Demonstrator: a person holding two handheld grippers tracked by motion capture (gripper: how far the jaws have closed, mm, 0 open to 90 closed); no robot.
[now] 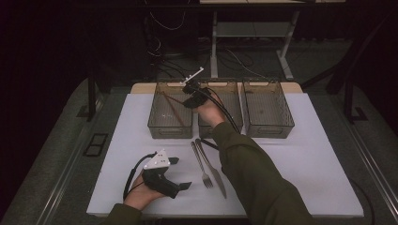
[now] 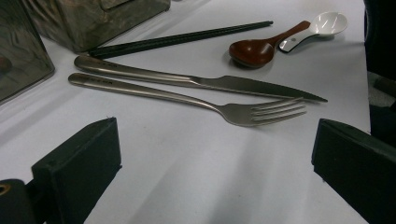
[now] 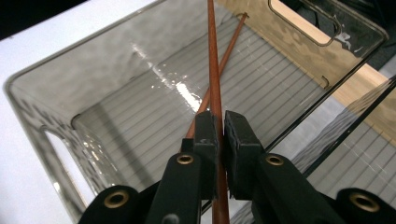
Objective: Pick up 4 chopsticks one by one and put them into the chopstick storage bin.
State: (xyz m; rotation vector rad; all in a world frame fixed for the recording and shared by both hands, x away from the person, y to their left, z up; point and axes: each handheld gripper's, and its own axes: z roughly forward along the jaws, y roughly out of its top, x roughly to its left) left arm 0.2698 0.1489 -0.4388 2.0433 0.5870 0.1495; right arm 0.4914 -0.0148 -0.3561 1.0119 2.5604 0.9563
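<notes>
The right tongs (image 3: 220, 135) are clamped on a reddish-brown chopstick (image 3: 214, 60), their pads pressed narrow against it above the open top of the left bin (image 1: 156, 123). The stick runs on ahead of the pads into the bin, and a second chopstick (image 3: 229, 46) lies slanted on the ribbed floor beneath it. The bin's clear walls stand to either side of the tongs, with open room between them; the wall shared with the middle bin (image 1: 234, 123) lies just beside the right pad. In the high view the held stick is hard to make out against the dark tongs. The left tongs (image 2: 212, 163) rest low on the white surface (image 1: 305, 154), spread wide with nothing between the pads. Just ahead of them lie a fork (image 2: 187, 99) and a knife (image 2: 201, 82) side by side, then a black chopstick (image 2: 182, 38), a brown spoon (image 2: 261, 49) and a white spoon (image 2: 322, 25). A dark sleeve cuts off the surface at that view's right edge.
</notes>
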